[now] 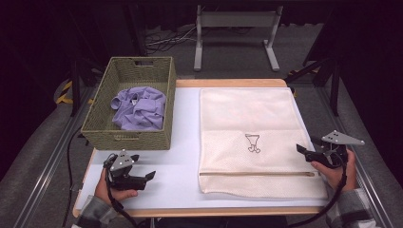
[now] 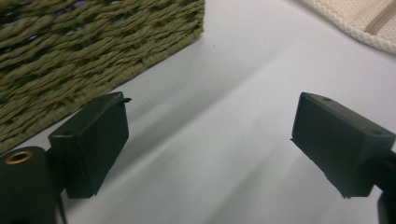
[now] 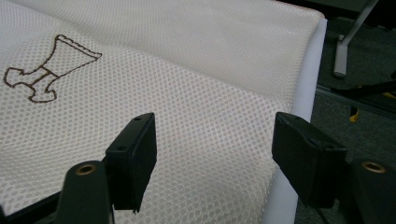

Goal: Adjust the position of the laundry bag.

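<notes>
A person's right gripper (image 1: 304, 151) hovers with jaws spread and empty over the right edge of a cream mesh laundry bag (image 1: 247, 118) that lies flat on the white table (image 1: 180, 166). The left gripper (image 1: 148, 176), jaws likewise spread and holding nothing, rests low over bare tabletop at about eight o'clock from the bag. In the right gripper view the mesh lies directly under and between the black pads (image 3: 135, 158). The bag's zip (image 1: 256, 174) runs three to nine o'clock along its near end, its pull toward the right hand (image 1: 335, 171), which judging by position is the nearer. An olive woven basket (image 1: 97, 126) holding a crumpled lilac garment (image 1: 140, 107) stands at eleven o'clock from the left gripper, close by.
</notes>
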